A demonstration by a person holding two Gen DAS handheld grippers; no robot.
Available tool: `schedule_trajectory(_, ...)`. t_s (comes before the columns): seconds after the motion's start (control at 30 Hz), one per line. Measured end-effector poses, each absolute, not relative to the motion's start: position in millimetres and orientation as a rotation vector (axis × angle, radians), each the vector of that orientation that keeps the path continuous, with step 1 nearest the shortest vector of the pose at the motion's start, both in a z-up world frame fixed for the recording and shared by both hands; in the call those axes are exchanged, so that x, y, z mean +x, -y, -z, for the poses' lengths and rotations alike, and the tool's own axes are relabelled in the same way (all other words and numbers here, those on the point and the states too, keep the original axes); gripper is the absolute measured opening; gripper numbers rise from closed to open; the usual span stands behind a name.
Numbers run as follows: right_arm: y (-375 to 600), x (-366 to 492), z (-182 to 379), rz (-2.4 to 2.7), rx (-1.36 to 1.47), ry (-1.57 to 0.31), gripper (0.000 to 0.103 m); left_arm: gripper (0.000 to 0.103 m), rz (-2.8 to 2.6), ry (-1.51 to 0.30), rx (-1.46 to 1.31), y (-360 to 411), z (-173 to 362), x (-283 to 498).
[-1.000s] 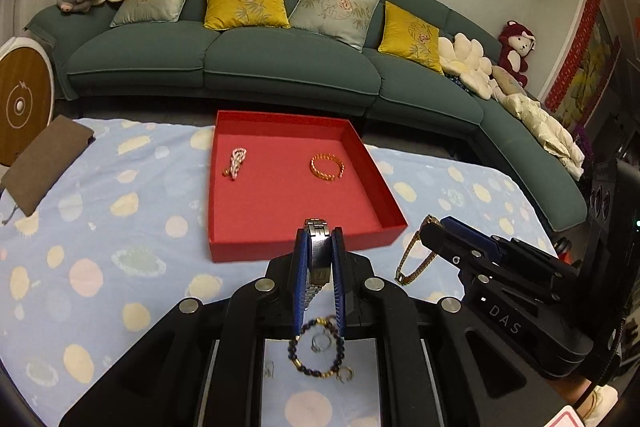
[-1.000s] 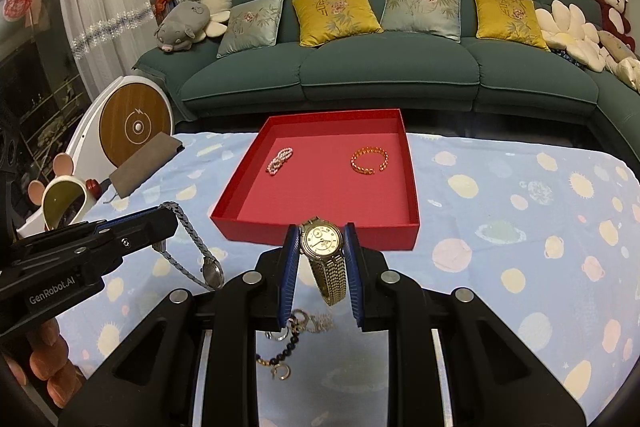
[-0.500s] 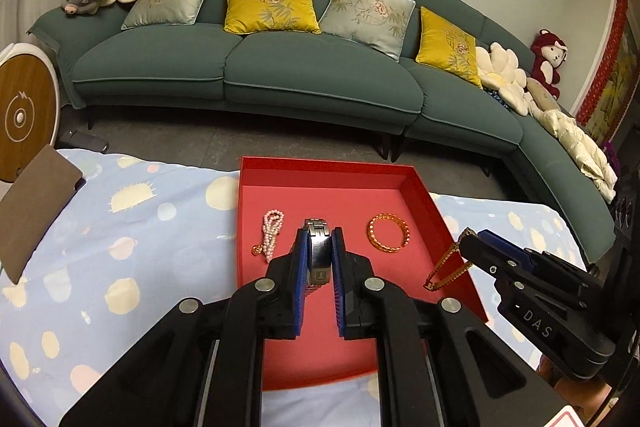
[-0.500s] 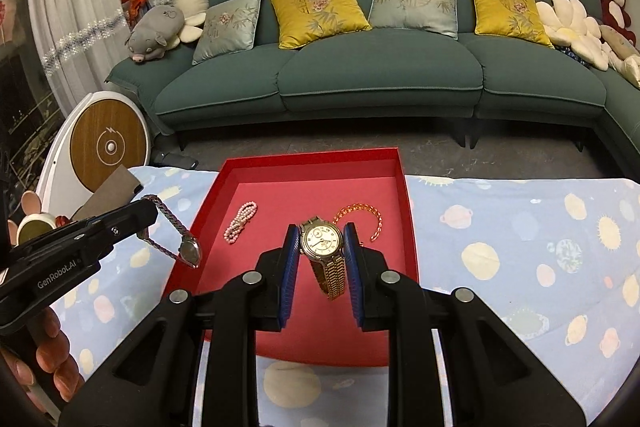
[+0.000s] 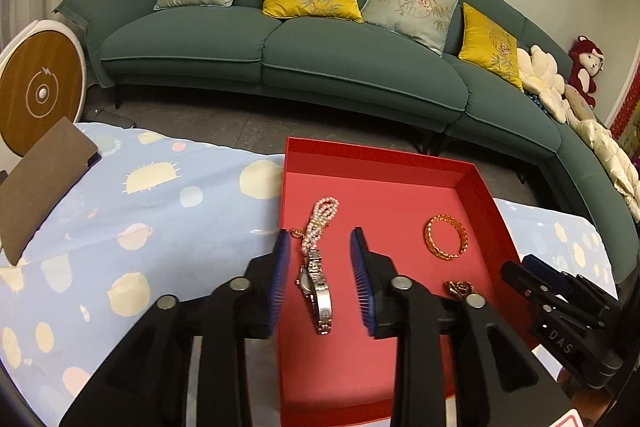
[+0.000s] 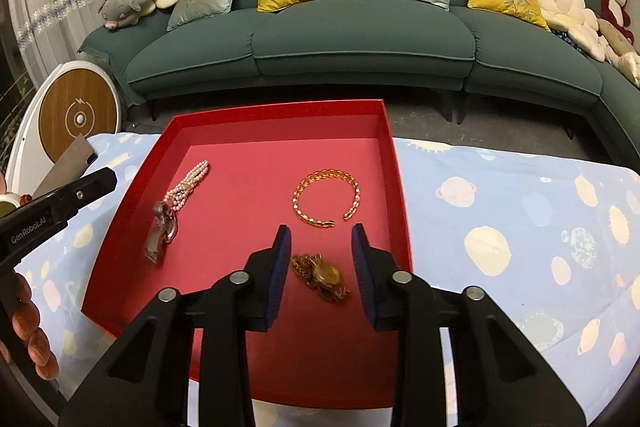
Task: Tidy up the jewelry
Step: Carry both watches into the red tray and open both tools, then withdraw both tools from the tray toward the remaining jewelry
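A red tray (image 5: 472, 174) (image 6: 392, 147) sits on the blue spotted cloth. In it lie a pink pearl bracelet (image 5: 320, 219) (image 6: 188, 185), a gold bangle (image 5: 446, 237) (image 6: 326, 197), a silver watch (image 5: 318, 291) (image 6: 162, 231) and a gold watch (image 6: 322, 277) (image 5: 460, 289). My left gripper (image 5: 320, 279) is open over the tray, with the silver watch lying between its fingers. My right gripper (image 6: 320, 263) is open, with the gold watch lying between its fingers.
A brown pouch (image 5: 36, 183) lies at the cloth's left edge. A round white and wood device (image 6: 76, 115) stands on the floor to the left. A green sofa (image 6: 360, 39) with cushions runs behind the table.
Both grippers moved forward over the tray and opened. The silver watch and the gold watch left the fingers and now lie on the tray floor.
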State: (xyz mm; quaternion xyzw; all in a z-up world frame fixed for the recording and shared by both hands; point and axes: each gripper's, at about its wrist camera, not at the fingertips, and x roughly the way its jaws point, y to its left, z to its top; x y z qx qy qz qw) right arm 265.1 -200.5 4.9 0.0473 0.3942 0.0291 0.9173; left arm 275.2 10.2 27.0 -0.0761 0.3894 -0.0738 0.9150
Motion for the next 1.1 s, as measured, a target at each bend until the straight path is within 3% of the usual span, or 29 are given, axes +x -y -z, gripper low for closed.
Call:
schedule_trajectory(0.43, 209.7, 166.5, -67.7, -0.071, 0.083, -0.678, 0.038, 0.034, 0.160, -0.758, -0.180, -37.2, -73.8, 182.5)
schedule_trajectory(0.8, 203.6, 70.2, -52.3, -0.134, 0.139, -0.703, 0.038, 0.034, 0.184, -0.851, -0.223, -41.2, -42.1, 96.3)
schedule_trajectory(1.1, 193.8, 44.6, -11.5, -0.162, 0.051, -0.792, 0.038, 0.034, 0.249, -0.940, -0.149, -13.5, 6.4, 67.4)
